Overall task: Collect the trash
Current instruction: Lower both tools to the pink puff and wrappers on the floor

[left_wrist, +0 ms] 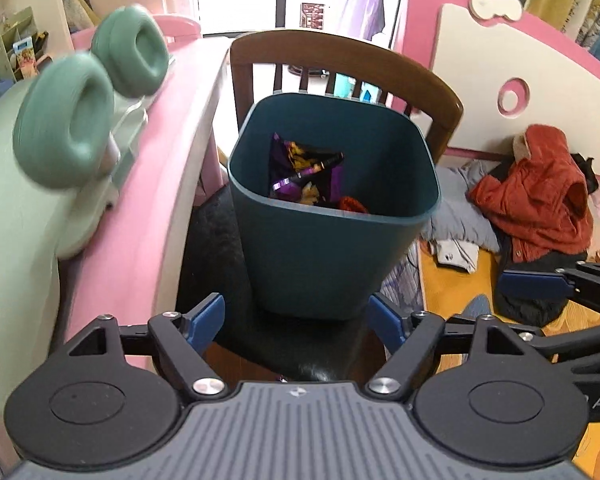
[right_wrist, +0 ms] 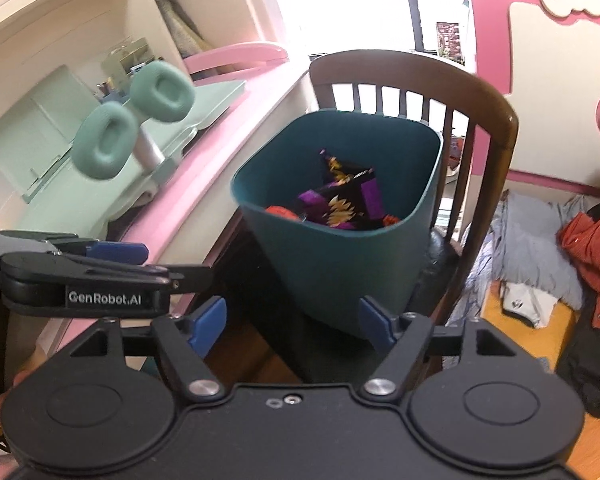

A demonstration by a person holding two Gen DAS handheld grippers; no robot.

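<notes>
The teal bin (left_wrist: 332, 220) stood on the dark seat of a wooden chair (left_wrist: 444, 100), pushed up against the pink edge of the worktop (left_wrist: 172, 168), and down inside it lay a crumpled purple snack wrapper (left_wrist: 304, 168) with something orange beside it. That wrapper looked feather-light, crinkly and slick, the sort of foil that would fold under any pinch, so a raised corner or crease seemed the place to take it; the bin itself looked like stiff, smooth plastic, best gripped at its rim. The left claw (left_wrist: 300, 316) hung spread wide in front of the bin's base, angled down, nothing between its blue pads (left_wrist: 206, 316). The right claw (right_wrist: 292, 320) sat alongside it, also spread and empty, tipped downward toward the same bin. Green headphones (right_wrist: 136, 120) rested on the worktop near its front edge, while an orange jacket (left_wrist: 540, 192) lay heaped on the bed at the far right.
</notes>
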